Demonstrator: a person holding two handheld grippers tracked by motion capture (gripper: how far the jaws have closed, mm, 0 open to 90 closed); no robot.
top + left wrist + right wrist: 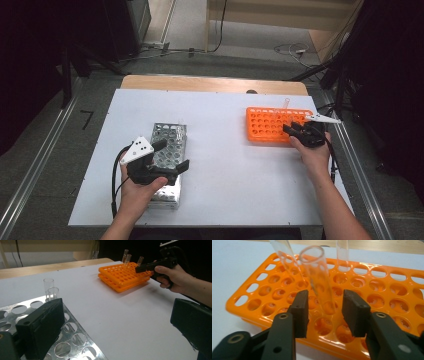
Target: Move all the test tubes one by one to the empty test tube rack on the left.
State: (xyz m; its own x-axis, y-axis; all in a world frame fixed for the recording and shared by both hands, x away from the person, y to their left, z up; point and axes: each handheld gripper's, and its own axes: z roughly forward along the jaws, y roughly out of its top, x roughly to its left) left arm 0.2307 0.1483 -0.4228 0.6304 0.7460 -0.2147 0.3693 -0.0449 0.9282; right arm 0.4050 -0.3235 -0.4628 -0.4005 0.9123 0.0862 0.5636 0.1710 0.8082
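**Racks and tubes, counted**

Two racks lie on the white table: one orange plastic tube rack (387, 312) under the right claw (325, 312), and one silver perforated metal rack (75, 340) under the left claw (117, 325). Three clear glass test tubes (317, 275) stand in the orange rack just ahead of the right claw. Two more clear tubes (51, 291) stand in the metal rack beyond the left claw.

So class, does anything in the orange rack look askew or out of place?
Yes: the tubes in the orange rack lean instead of standing upright, most plainly the one between the right tongs, whose jaws flank it without pressing. Nothing looks spilled or broken.
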